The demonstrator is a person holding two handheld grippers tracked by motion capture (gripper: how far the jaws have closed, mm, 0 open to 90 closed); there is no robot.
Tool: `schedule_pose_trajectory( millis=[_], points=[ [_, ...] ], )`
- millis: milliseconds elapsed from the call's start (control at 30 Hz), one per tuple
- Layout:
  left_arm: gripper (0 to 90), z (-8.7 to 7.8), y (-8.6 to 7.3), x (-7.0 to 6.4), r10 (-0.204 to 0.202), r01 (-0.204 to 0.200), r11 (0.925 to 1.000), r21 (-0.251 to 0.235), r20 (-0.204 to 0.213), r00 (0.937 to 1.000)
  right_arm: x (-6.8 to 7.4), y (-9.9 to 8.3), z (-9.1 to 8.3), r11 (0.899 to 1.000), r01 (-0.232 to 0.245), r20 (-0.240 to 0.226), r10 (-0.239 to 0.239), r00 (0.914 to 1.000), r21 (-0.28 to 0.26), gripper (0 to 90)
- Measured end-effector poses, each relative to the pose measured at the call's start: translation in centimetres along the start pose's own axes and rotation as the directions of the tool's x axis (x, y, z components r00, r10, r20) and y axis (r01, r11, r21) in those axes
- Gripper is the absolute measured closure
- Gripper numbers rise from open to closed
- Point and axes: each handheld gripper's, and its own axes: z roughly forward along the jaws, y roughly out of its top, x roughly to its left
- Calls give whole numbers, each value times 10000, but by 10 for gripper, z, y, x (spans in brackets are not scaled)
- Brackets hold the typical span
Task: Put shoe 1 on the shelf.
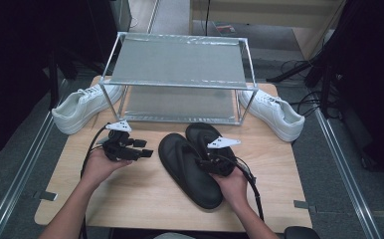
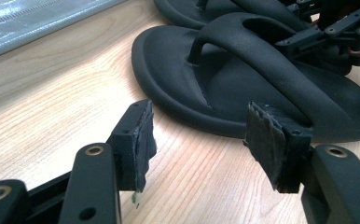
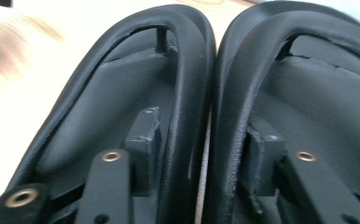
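Note:
Two black flip-flops lie side by side on the wooden table, the nearer one left of the farther one. My right gripper is shut on their two neighbouring straps, pressing them together. In the right gripper view one jaw sits inside the left flip-flop and the other inside the right flip-flop, with my right gripper around both straps. My left gripper is open just left of the pair. Its pads hold nothing and point at the nearer flip-flop.
A two-level metal rack stands at the back of the table. One white sneaker lies to its left and another to its right. Bare wood stretches in front of the left hand.

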Motion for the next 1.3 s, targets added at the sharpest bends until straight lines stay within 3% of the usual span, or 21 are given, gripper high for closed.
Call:
schedule_pose_trajectory(
  millis=[133, 300, 667, 1033, 1300],
  points=[
    [420, -1, 2, 0, 214, -211, 9994, 272, -126, 9997, 0, 0, 0, 10000, -93, 51, 93, 9999, -14, 610],
    [419, -1, 2, 1, 94, -92, 9997, 205, -103, 9999, 2, 1, -1, 9998, -180, 96, 179, 9998, 71, 708],
    [405, -2, 3, 2, 155, -154, 9997, 198, -96, 9998, -2, 3, -4, 9964, -778, -1, 778, 9970, 329, 747],
    [393, -3, 2, 3, 90, -89, 9998, 167, -57, 9999, -1, 11, -11, 9967, -740, -233, 748, 9969, 336, 750],
    [390, -10, -3, 4, 36, -32, 9999, 140, -276, 9996, -5, 19, -20, 9965, -830, -321, 832, 9960, 88, 750]
  ],
)
